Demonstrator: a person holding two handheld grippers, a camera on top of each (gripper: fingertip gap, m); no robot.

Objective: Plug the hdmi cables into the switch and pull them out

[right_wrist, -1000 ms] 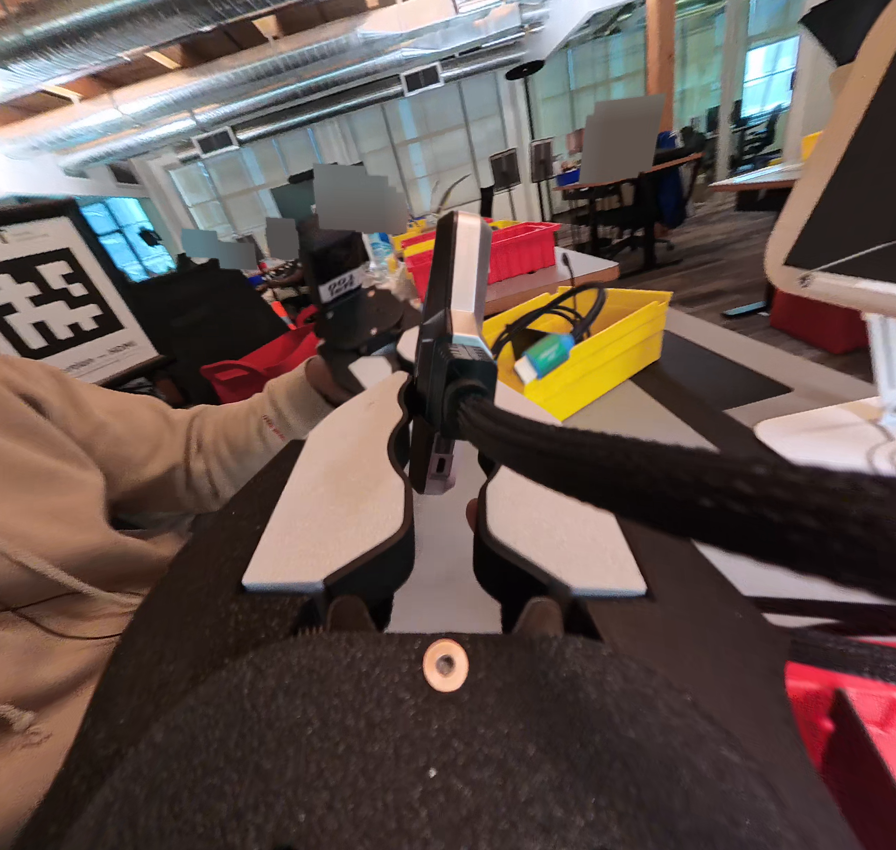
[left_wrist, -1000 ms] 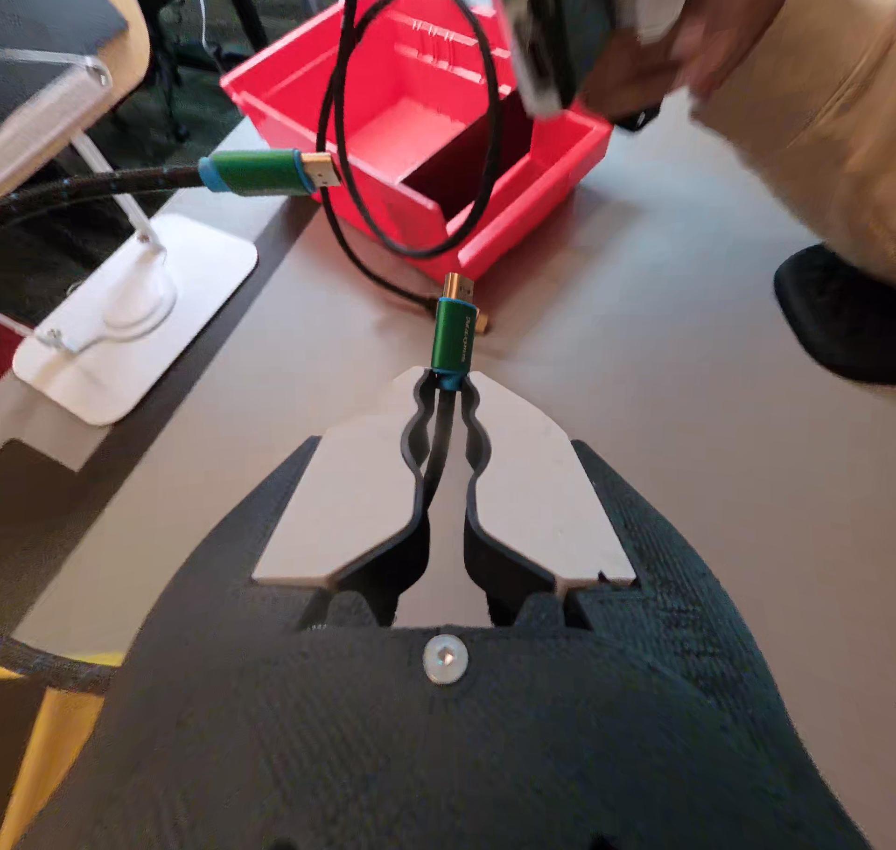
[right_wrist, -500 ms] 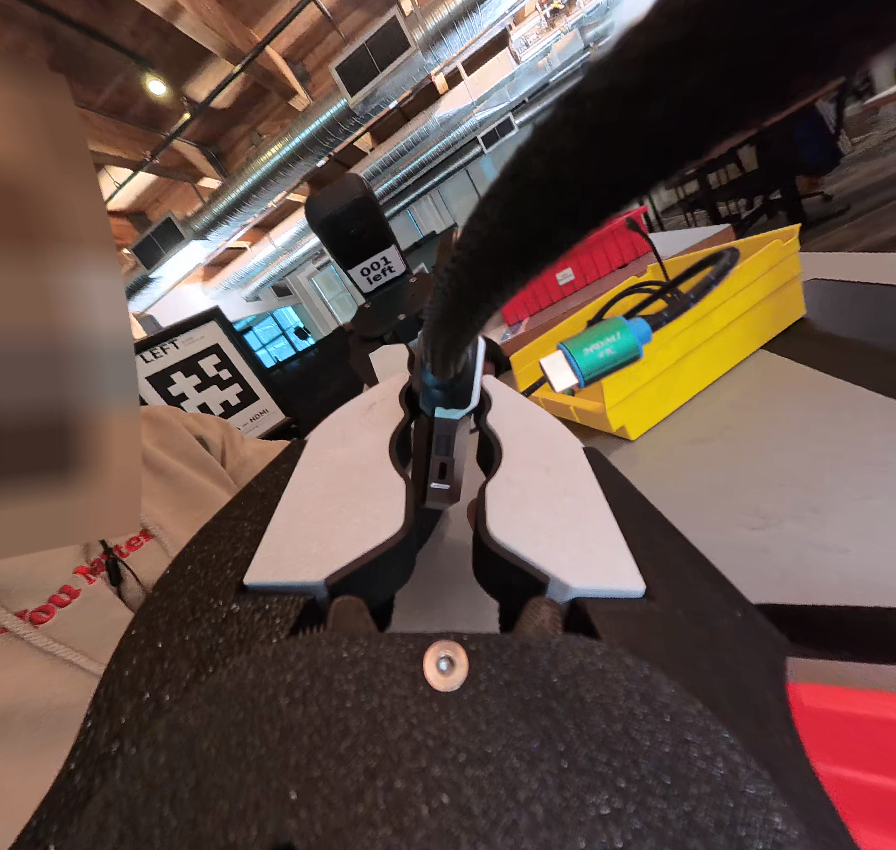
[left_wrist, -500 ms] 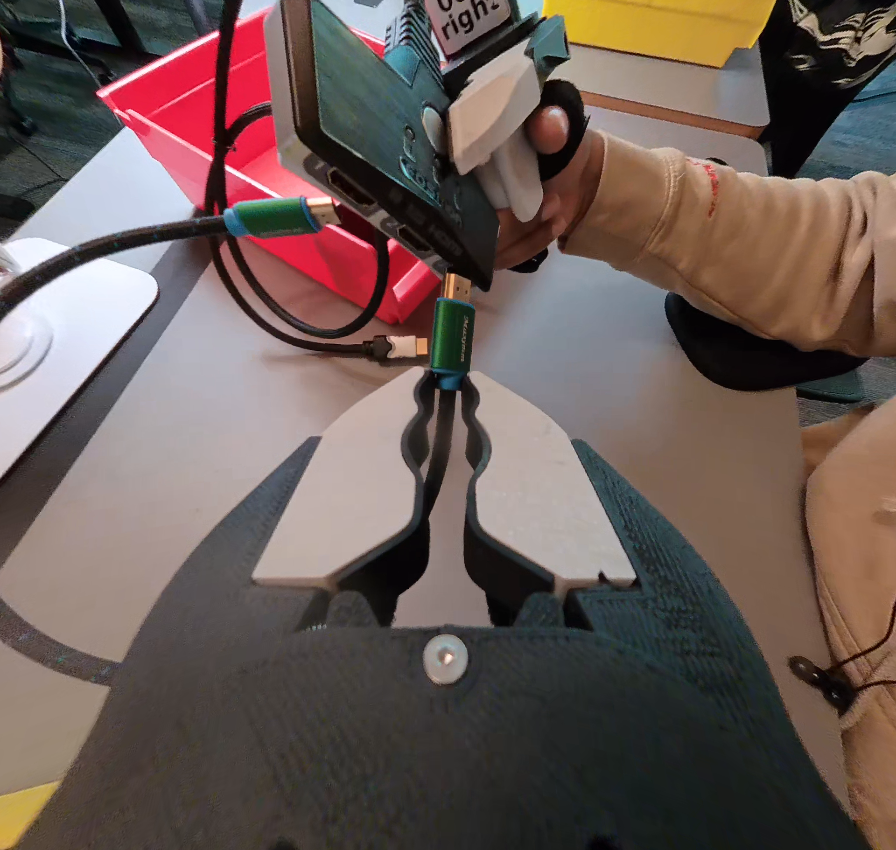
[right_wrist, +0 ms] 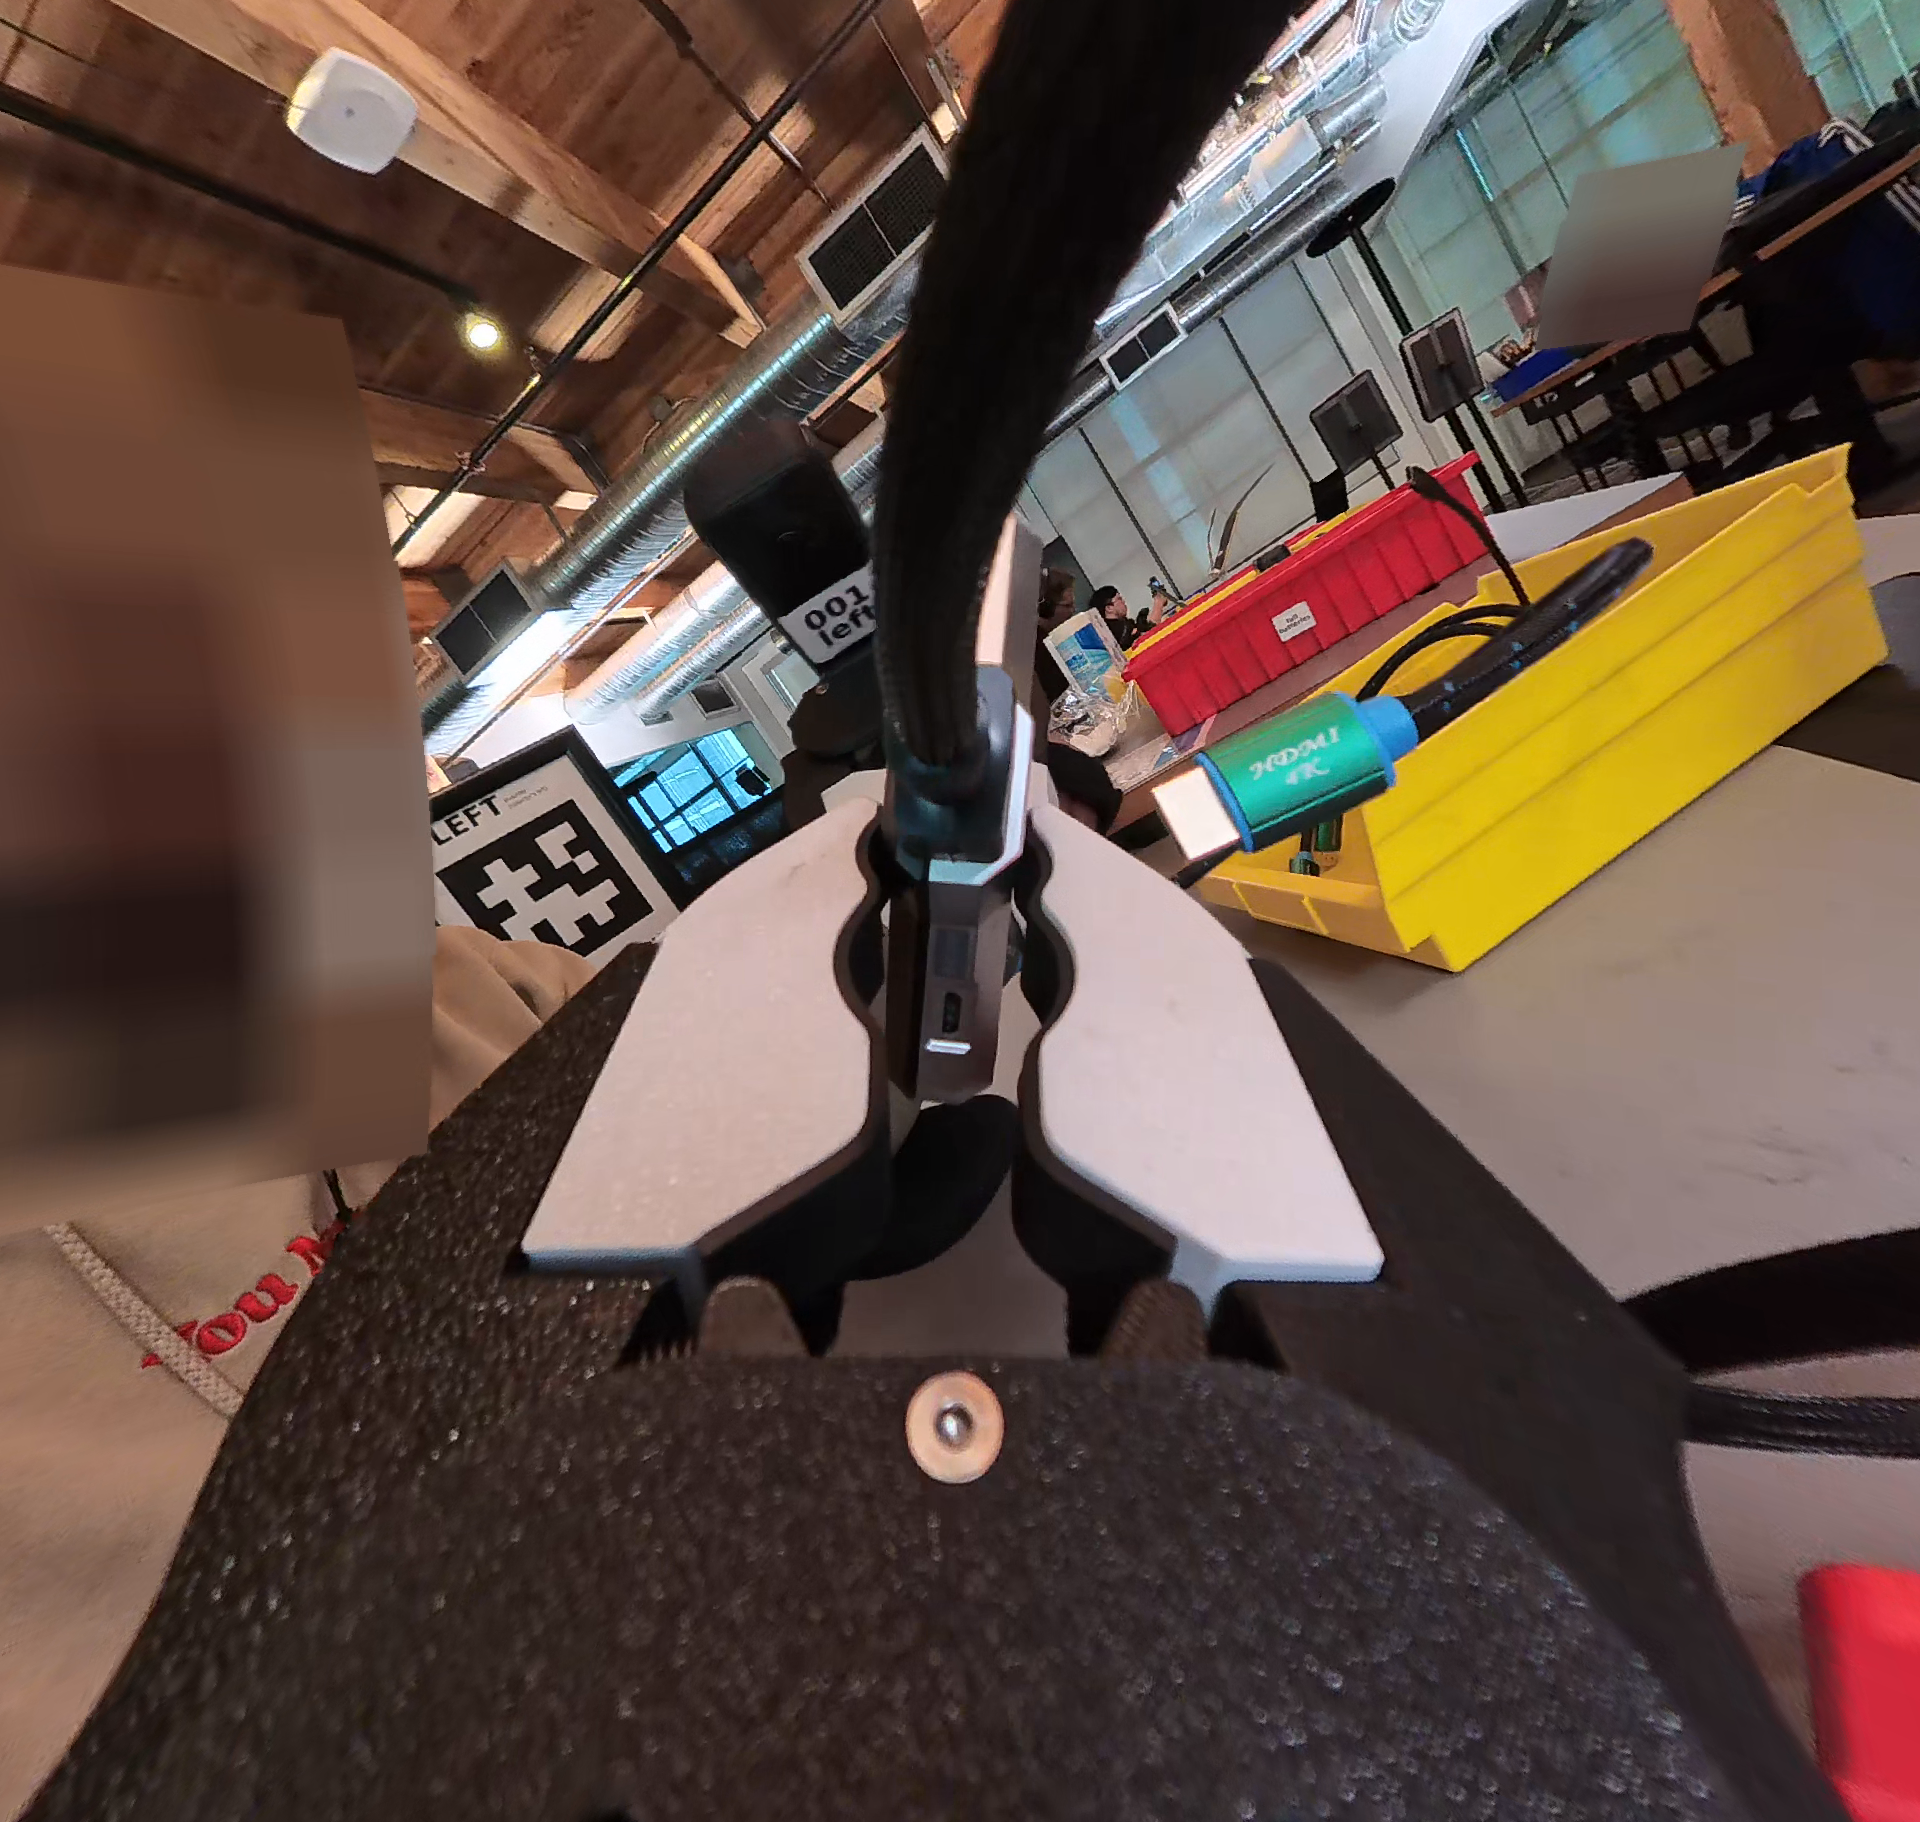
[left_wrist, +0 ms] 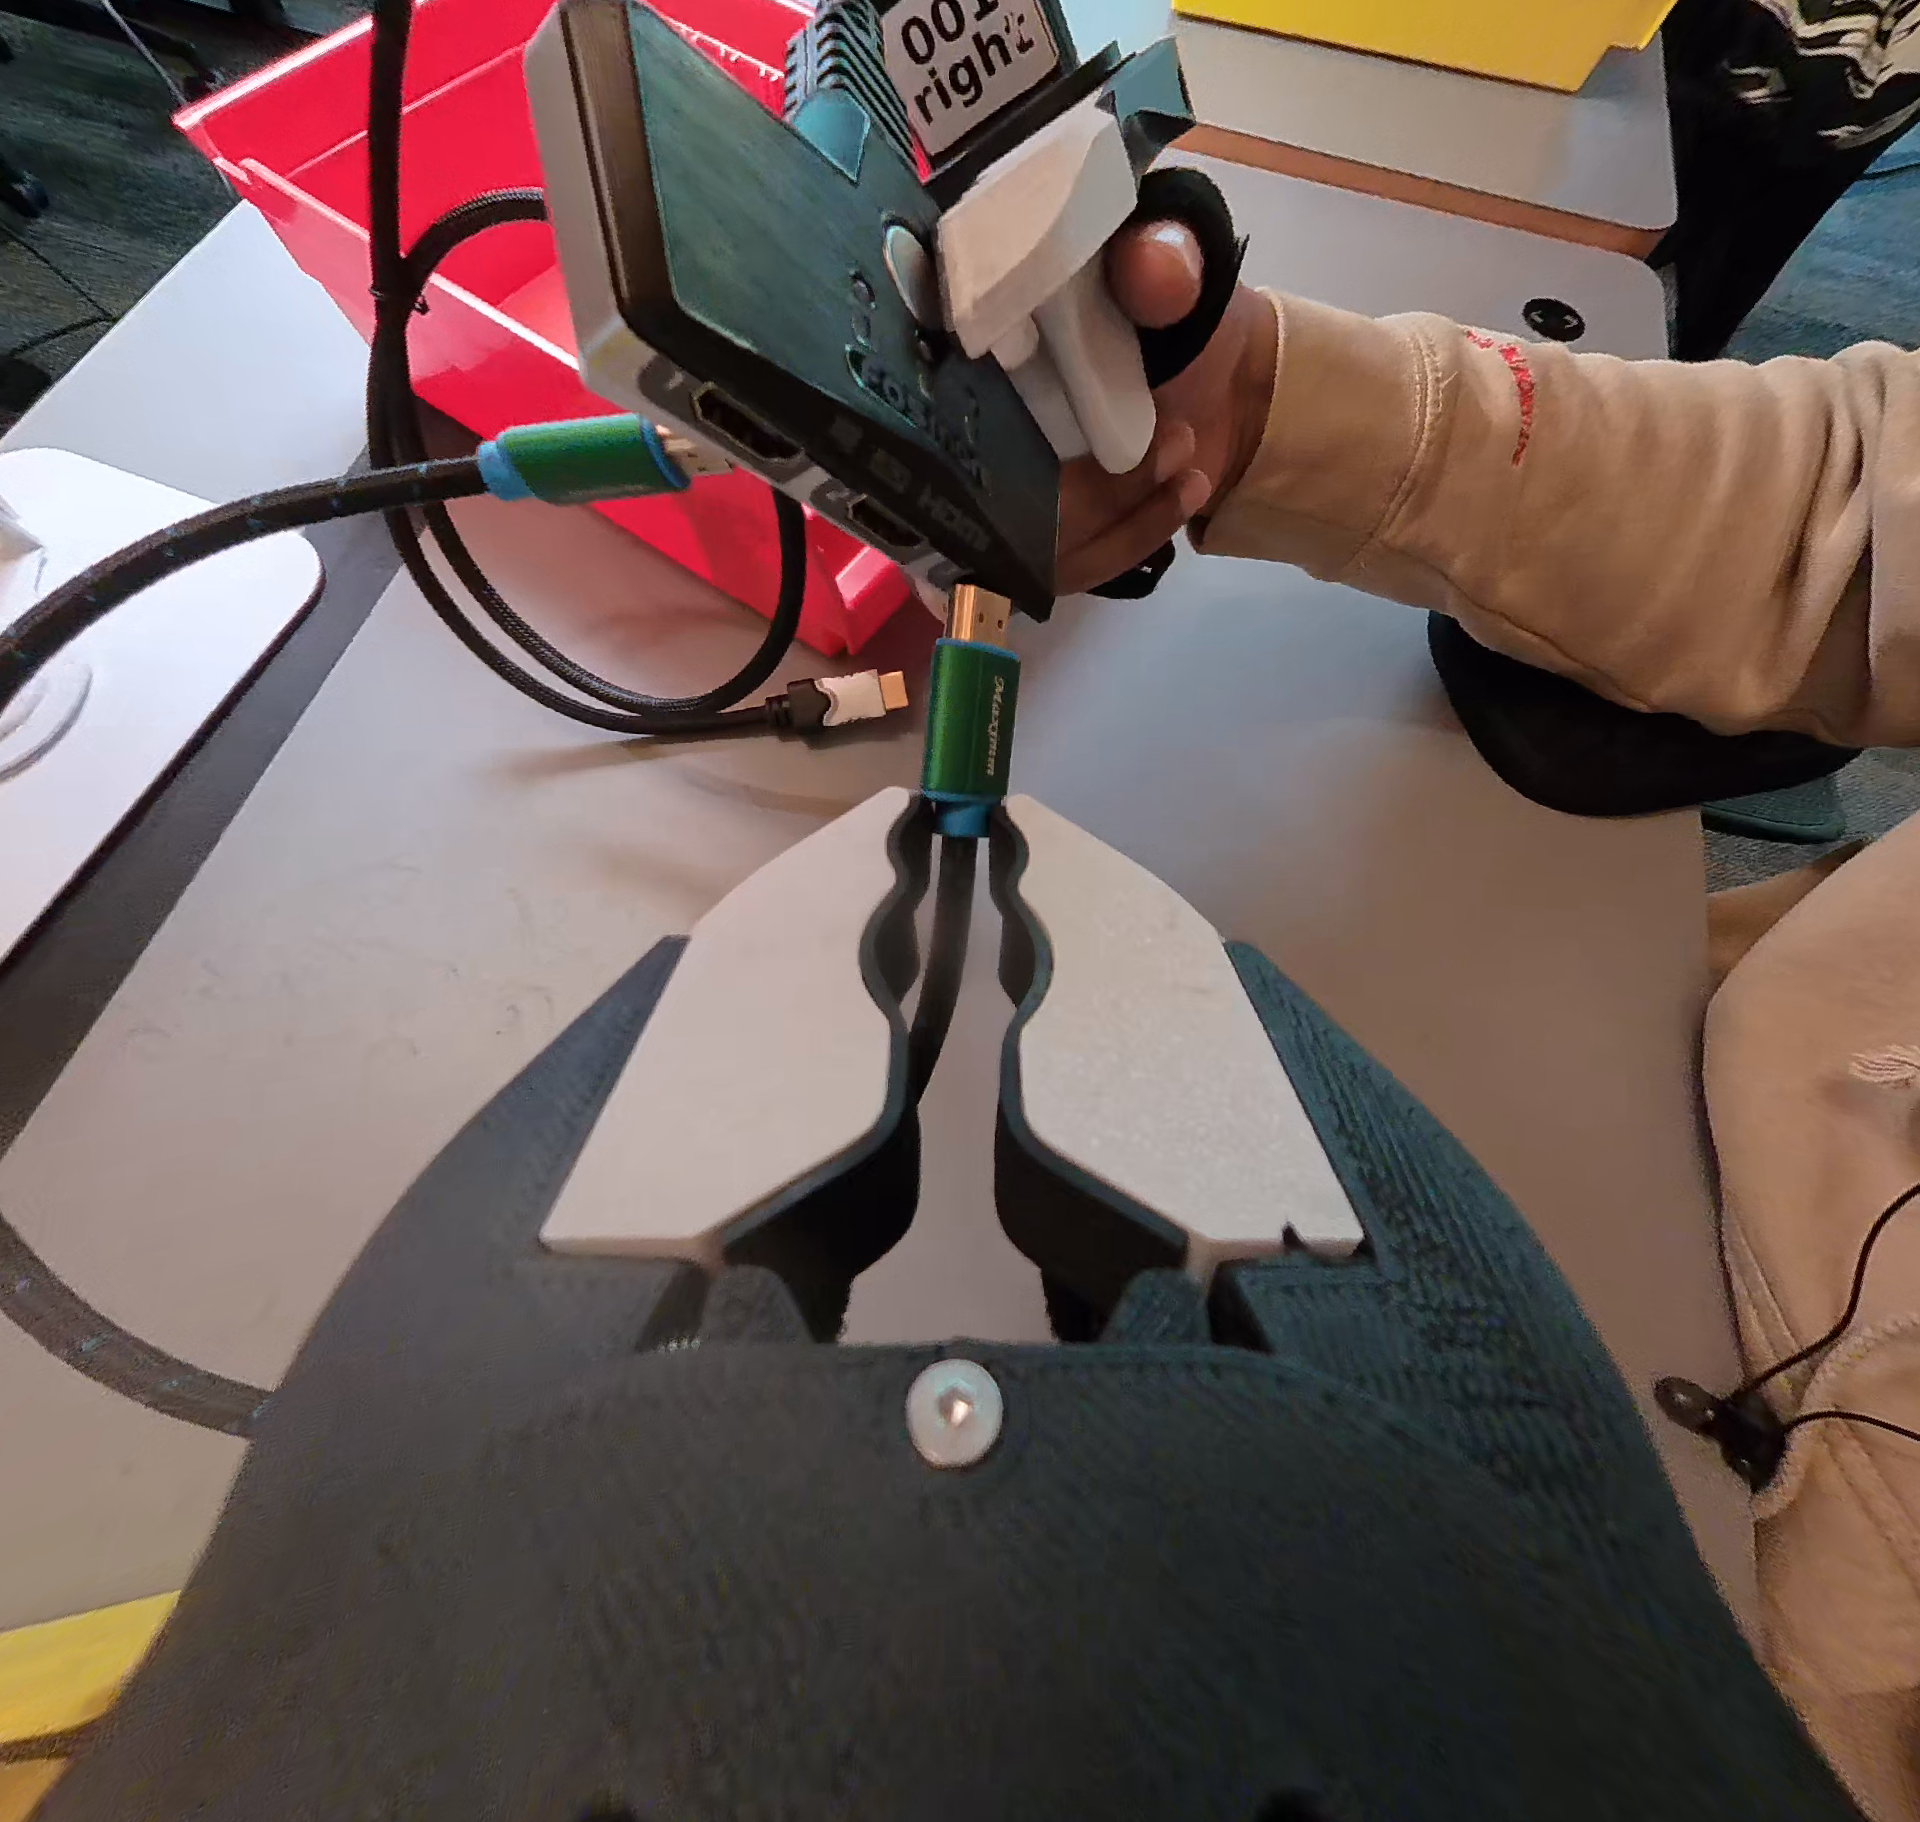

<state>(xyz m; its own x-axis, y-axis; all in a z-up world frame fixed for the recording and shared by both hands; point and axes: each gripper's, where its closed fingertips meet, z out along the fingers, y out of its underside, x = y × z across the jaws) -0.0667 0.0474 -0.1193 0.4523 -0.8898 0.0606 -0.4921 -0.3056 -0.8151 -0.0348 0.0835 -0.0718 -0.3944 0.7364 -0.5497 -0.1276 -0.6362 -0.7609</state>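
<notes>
My left gripper (left_wrist: 954,816) is shut on the cable of a green HDMI plug (left_wrist: 970,723), whose gold tip points up at the lower corner of the switch (left_wrist: 790,318). The dark flat switch is held in the air by my right gripper (left_wrist: 1029,318), with two empty ports facing me. In the right wrist view my right gripper (right_wrist: 951,827) is shut on the switch (right_wrist: 951,983), seen edge-on, with a thick braided cable (right_wrist: 997,318) plugged into its top. A second green HDMI plug (left_wrist: 582,463) hangs free just left of the ports; it also shows in the right wrist view (right_wrist: 1278,775).
A red bin (left_wrist: 436,214) stands on the grey table behind the switch. A thin black cable with a small white plug (left_wrist: 847,702) lies on the table. A yellow bin (right_wrist: 1558,796) holds cables. A white stand base (left_wrist: 104,629) is at the left. A person's sleeve (left_wrist: 1558,505) is at right. The tips of one gripper are about 7 centimeters away from the tips of the other.
The right gripper swung the switch down from the top of the left wrist view to just above the held plug, closer now. The free green plug now hangs right beside the ports.
</notes>
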